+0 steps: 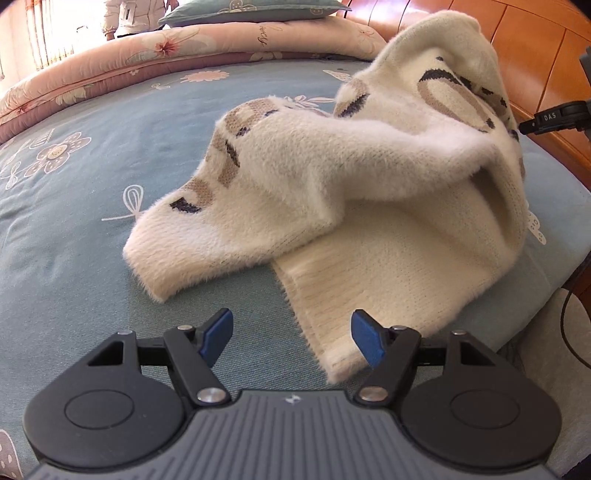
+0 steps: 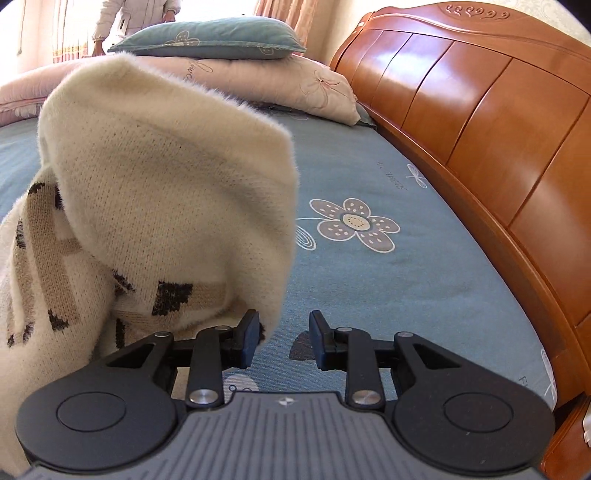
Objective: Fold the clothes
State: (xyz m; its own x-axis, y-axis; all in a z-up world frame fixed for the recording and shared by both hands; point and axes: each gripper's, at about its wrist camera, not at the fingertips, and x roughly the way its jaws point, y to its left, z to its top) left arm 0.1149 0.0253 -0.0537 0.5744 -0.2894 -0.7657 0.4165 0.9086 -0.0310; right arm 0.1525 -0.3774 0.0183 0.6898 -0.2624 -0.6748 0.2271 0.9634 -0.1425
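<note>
A fluffy cream sweater (image 1: 369, 192) with tan and dark markings lies crumpled on the blue floral bedsheet (image 1: 74, 221). Its ribbed hem reaches toward my left gripper (image 1: 291, 338), which is open and empty, with the hem edge beside its right finger. In the right wrist view the sweater (image 2: 166, 192) stands bunched up at the left. My right gripper (image 2: 282, 339) is open, and the cloth touches the outside of its left finger. Nothing sits between the jaws of either gripper.
A wooden headboard (image 2: 480, 129) runs along the right. A folded pink quilt (image 1: 147, 59) and a blue pillow (image 2: 210, 38) lie at the far end. A person in white (image 2: 133, 14) stands behind. A black cable (image 1: 569, 317) hangs by the bed edge.
</note>
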